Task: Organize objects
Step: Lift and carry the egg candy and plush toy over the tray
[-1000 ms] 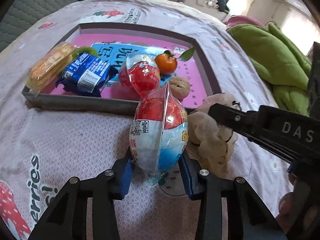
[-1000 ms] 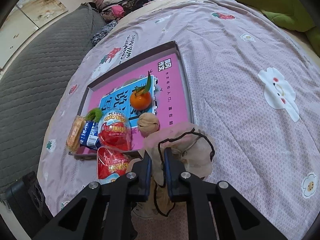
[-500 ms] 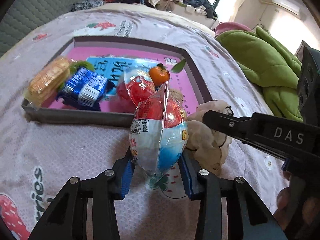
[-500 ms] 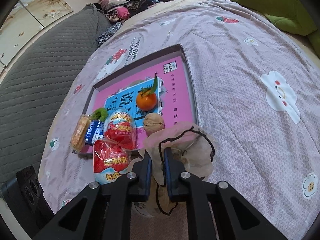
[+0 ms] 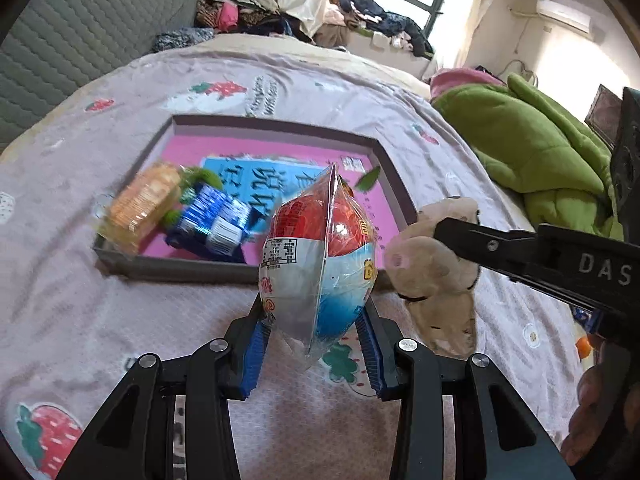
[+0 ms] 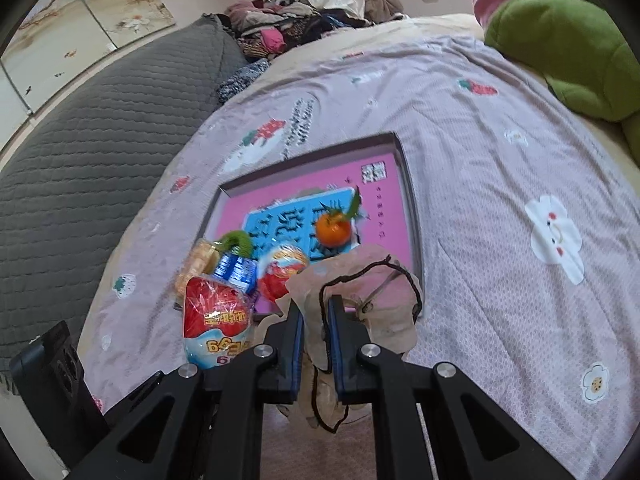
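My left gripper [image 5: 314, 344] is shut on a wrapped red, white and blue toy egg [image 5: 318, 264], held up above the bedspread in front of the tray; the right wrist view shows the same egg [image 6: 218, 324] at lower left. My right gripper [image 6: 314, 330] is shut on a beige cloth pouch with a dark cord [image 6: 360, 300], which hangs to the right of the egg as the pouch [image 5: 434, 264] in the left wrist view. The grey tray with a pink floor [image 6: 416, 216] holds a second wrapped egg [image 6: 282, 270], a tangerine with leaf [image 6: 334, 230], a blue packet [image 5: 216, 226] and a biscuit pack [image 5: 140, 204].
A green plush blanket [image 5: 532, 148] lies on the bed to the right. A grey quilted cover [image 6: 92, 148] lies along the left side. Piled clothes [image 5: 248, 4] sit at the far end. A person's hand [image 5: 596, 412] holds the right gripper.
Both grippers have risen with their loads, the egg and the pouch now higher above the bedspread. The tray looks further below and away. The walnut is now hidden behind the pouch.
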Demonstrator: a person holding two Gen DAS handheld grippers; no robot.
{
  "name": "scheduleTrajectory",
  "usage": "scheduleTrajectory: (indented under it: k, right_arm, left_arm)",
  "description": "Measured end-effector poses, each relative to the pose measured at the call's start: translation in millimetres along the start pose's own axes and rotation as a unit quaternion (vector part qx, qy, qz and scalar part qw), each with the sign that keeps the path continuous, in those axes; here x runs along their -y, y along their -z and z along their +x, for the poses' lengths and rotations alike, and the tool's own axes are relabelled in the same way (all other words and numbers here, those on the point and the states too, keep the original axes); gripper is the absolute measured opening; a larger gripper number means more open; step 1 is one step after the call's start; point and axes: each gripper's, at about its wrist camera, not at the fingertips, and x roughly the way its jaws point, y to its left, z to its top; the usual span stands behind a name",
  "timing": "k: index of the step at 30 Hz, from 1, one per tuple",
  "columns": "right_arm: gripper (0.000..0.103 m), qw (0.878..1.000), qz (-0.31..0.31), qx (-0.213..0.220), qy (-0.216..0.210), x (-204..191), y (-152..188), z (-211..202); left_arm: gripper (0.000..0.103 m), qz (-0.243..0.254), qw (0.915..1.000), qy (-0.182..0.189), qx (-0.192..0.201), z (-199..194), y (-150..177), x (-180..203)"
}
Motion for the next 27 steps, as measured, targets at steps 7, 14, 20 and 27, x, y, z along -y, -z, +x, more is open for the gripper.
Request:
scheduleTrajectory:
  k: [7,14,20,27]
  right_arm:
    - [0.012,0.999,-0.028,0.035,0.010,-26.5,-9.5,-24.6]
    - [0.012,0.996,-0.051,0.066,0.014,-52.9,-18.2,-43.0]
    - [0.012,0.992,-0.075,0.094,0.025,-75.8,-24.2,-57.2]
    - [0.012,0.990,-0.086,0.108,0.030,-90.4,-36.5,-64.5]
  left_arm:
    - [0.043,0.003,0.9998,-0.007,0.020,-23.8,-14.0,-11.0]
    - [0.043,0.010,0.9990,-0.016,0.042,-47.3,-31.3,-23.7]
    - [0.043,0.022,0.9980,-0.021,0.056,-58.8,-43.6,-31.5]
    - [0.043,0.032,0.9968,-0.027,0.067,-66.2,-59.3,-39.8]
